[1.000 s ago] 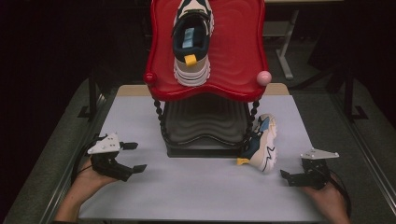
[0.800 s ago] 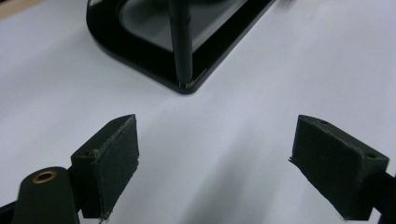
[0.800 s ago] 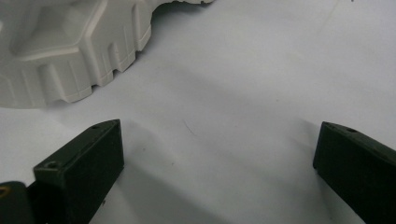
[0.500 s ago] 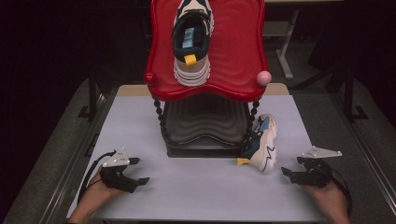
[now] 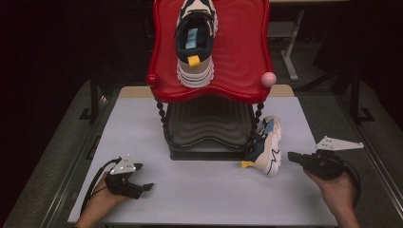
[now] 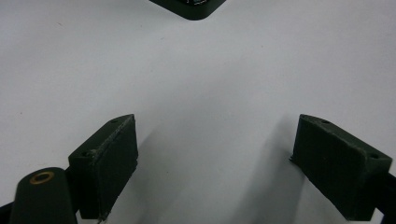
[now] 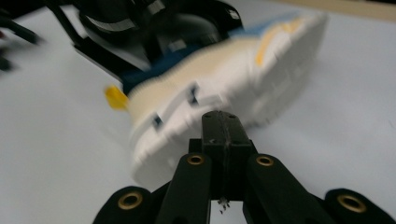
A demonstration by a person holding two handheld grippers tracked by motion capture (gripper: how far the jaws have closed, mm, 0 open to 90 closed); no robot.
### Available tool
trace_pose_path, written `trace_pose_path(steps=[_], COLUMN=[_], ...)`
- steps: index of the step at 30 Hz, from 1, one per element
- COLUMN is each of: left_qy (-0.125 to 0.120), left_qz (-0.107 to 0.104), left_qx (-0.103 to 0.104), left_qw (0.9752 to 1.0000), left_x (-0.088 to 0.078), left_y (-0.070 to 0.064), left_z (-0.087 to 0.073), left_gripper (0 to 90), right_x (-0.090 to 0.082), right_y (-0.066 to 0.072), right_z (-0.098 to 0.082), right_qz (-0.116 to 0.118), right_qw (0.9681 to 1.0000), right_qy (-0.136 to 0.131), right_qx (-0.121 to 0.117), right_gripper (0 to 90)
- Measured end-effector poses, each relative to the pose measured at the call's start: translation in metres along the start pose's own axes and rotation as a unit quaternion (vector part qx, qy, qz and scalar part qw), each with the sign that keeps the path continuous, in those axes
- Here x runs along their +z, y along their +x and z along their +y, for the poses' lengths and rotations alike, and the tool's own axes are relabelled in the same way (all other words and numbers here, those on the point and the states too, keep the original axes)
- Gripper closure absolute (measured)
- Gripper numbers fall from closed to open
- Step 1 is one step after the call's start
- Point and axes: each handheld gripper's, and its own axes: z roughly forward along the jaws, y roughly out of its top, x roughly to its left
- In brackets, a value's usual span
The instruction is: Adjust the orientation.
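The chunky white sneaker lying on its side [image 5: 267, 147] is showing navy and light-blue panels, black line markings and a yellow heel tab. Its twin up on the glossy red wavy-edged tray [image 5: 247, 52] is sporting the same colours. The table [image 5: 209, 194] is looking plain pale grey.

Pale grey tabletop [image 5: 142, 123] with a tan wooden strip [image 5: 280, 90] along its far edge, lit evenly from above. Dark grey carpeted floor [image 5: 52, 156] around it, metal rails [image 5: 83, 159] running along both sides. Room behind is near black; a light metal table leg with foot [image 5: 290, 57] stands at upper right, under a pale desk edge.
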Motion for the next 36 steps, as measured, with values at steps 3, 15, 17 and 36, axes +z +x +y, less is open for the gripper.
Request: trace_pose_path(steps=[3, 15, 17, 36], left_qy=[0.001, 0.000, 0.000, 0.000], left_qz=[0.000, -0.001, -0.001, -0.001], left_qx=[0.000, -0.002, -0.002, -0.002], left_qw=[1.0000, 1.0000, 1.0000, 1.0000], left_x=[0.000, 0.000, 0.000, 0.000], left_y=[0.000, 0.000, 0.000, 0.000], left_z=[0.000, 0.000, 0.000, 0.000], left_gripper=[13.3, 13.3, 13.3, 13.4], right_x=[0.004, 0.020, 0.019, -0.008], right_y=[0.002, 0.004, 0.003, -0.019], right_z=[0.012, 0.020, 0.018, -0.012], right_qz=[0.021, 0.031, 0.029, -0.029], right_qw=[0.9997, 0.9990, 0.9991, 0.9980], right_qy=[-0.007, 0.022, 0.022, 0.054], right_qx=[-0.009, -0.024, -0.025, 0.011], right_gripper=[89.9, 90.0, 90.0, 90.0])
